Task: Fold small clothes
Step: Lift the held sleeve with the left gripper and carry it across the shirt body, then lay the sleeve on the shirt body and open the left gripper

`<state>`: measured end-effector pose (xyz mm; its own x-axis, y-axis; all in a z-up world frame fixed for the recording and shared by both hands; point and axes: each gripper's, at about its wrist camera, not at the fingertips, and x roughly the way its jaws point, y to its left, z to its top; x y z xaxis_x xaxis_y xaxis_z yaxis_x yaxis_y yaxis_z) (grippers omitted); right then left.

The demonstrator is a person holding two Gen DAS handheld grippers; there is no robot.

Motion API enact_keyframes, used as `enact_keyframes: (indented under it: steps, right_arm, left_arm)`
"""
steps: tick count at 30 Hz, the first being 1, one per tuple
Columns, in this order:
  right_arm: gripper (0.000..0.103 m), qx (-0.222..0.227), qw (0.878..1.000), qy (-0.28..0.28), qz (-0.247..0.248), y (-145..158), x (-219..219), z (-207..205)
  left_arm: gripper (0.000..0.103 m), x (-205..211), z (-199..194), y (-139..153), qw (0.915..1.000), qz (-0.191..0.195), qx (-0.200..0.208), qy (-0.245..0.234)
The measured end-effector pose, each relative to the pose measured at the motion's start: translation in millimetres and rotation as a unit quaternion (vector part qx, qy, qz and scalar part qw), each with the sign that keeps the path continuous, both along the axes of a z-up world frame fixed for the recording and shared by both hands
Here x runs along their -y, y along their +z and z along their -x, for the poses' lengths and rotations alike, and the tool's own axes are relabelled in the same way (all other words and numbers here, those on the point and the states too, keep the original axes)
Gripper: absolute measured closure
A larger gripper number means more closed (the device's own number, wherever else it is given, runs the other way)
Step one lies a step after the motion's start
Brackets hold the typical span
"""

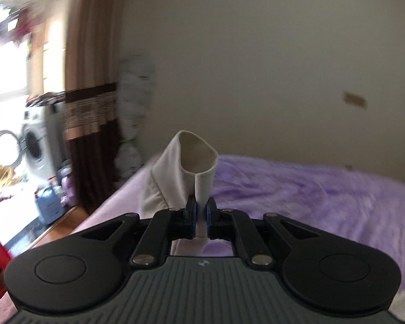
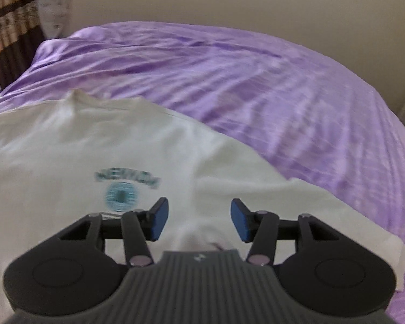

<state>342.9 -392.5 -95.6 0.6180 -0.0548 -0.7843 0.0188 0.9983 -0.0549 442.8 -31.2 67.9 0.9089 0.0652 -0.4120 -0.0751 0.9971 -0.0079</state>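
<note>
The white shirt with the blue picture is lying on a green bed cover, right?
Not quite. The white shirt with the blue picture does lie on a bed cover, but the cover is purple, not green. The right wrist view shows it.

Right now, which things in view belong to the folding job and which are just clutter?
Job:
- white T-shirt, sleeve pinched in left gripper
- right gripper, fingers apart above the shirt
- purple bedspread, the work surface

Clutter:
- washing machine
- curtain
- blue jug
</note>
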Motion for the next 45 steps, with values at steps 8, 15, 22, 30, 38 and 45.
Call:
enact_keyframes:
  steps: [8,15,22,30,38,45]
  right_arm:
    - [0.068,-0.005,1.000,0.003,0.002,-11,-11,-11]
    - [0.069,-0.031,0.999,-0.023,-0.020,-47,-1,-32]
    - [0.067,-0.039,0.998,-0.022,-0.037,-63,-4,-40]
    - [0.042,-0.010,0.988,-0.022,-0.149,-48,-5,-33]
    - [0.047,-0.011,0.970,-0.033,-0.240,-76,-24,-65]
    - [0.065,0.004,0.952,-0.036,-0.304,-109,-28,-82]
  left_arm:
    - [0.097,144,-19,-124,0.9885,-0.068,-0.093,-0.098]
    - [0.096,185,-5,-205,0.9710,-0.083,-0.166,-0.151]
    - [0.065,190,1,-231,0.9349,-0.035,-0.247,-0.252]
    - [0.034,110,15,-185,0.9507,-0.044,-0.176,-0.251]
    - [0.034,-18,-8,-177,0.9762,-0.083,-0.168,-0.110]
    - [0.034,-77,-15,-198,0.9776,-0.072,-0.187,-0.064]
